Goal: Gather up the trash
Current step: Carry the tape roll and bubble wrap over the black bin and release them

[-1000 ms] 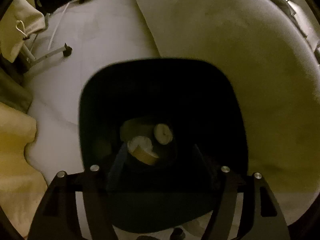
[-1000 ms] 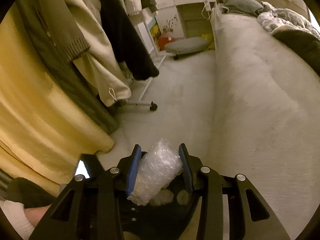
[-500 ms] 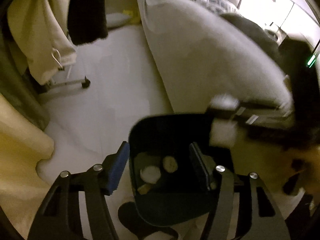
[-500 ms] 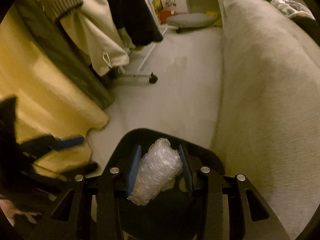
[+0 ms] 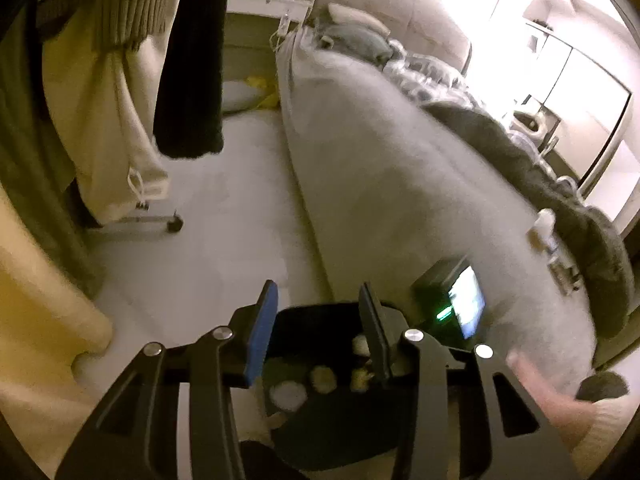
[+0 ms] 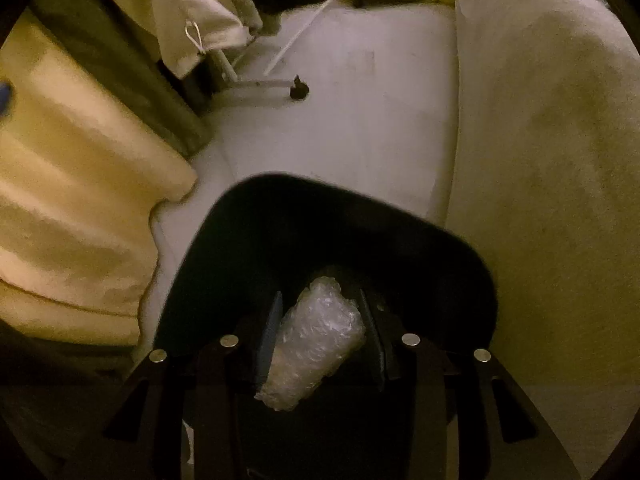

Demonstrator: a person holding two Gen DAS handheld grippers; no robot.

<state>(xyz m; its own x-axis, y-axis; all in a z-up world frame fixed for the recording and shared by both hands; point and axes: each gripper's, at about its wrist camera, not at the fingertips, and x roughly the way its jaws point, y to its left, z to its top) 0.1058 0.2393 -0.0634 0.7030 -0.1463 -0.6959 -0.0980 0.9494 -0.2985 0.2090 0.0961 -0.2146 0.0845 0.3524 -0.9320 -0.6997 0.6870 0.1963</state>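
**A:** What surrounds you?

**B:** Largest first: the bed (image 5: 400, 168) fills your right side, its pale cover running down to the floor, with a dark blanket (image 5: 560, 184) heaped along the far edge. On your left hang clothes (image 5: 100, 92) from a rolling rack, whose caster (image 6: 299, 90) sits on the floor (image 6: 340, 120) just ahead. A yellow fabric mass (image 6: 80, 208) crowds the lower left, close against the bin.

**A:** And the bin itself?

**B:** The black trash bin (image 6: 340, 216) stands on the floor between that fabric and the bed. Several pale scraps (image 5: 288, 394) lie at its bottom.

**A:** My right gripper?

**B:** Your right gripper (image 6: 320, 320) hangs over the bin's mouth, its jaws pressed against a roll of bubble wrap (image 6: 316, 336), which sits tilted between them.

**A:** The left one?

**B:** Your left gripper (image 5: 316, 320) is spread wide with nothing between its pads, above the bin's near rim. The right gripper's lit screen (image 5: 464, 300) shows just beyond it, blurred.
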